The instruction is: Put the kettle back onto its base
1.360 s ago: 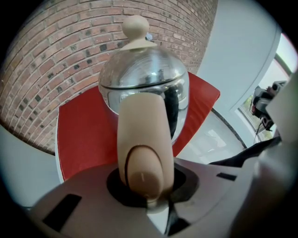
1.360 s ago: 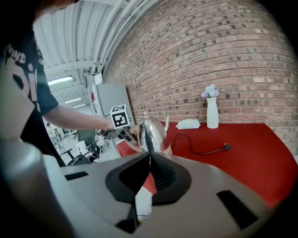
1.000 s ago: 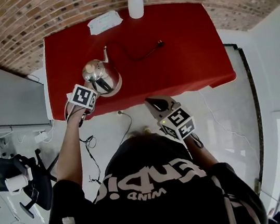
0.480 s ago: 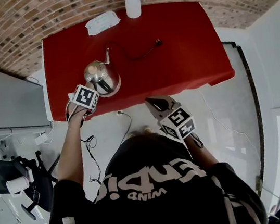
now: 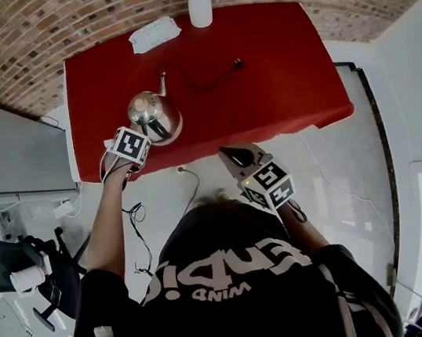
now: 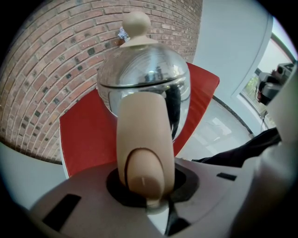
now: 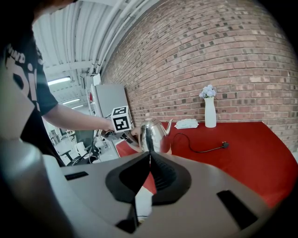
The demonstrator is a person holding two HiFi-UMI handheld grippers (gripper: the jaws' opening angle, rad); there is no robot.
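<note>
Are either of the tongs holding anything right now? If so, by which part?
The left tongs are shut on the kettle, gripping it by its beige handle. The right tongs hold nothing; their jaws are together.

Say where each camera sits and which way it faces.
Head view: on the person's head, facing steeply down at the red table; shows head, shoulders, left arm, left gripper, right gripper.
Left gripper view: rides that gripper, looking along jaws shut on the kettle handle.
Right gripper view: rides that gripper, jaws shut, empty, facing across the table; left arm shows.
Shared: all see the kettle; head and right gripper views share the vase.
</note>
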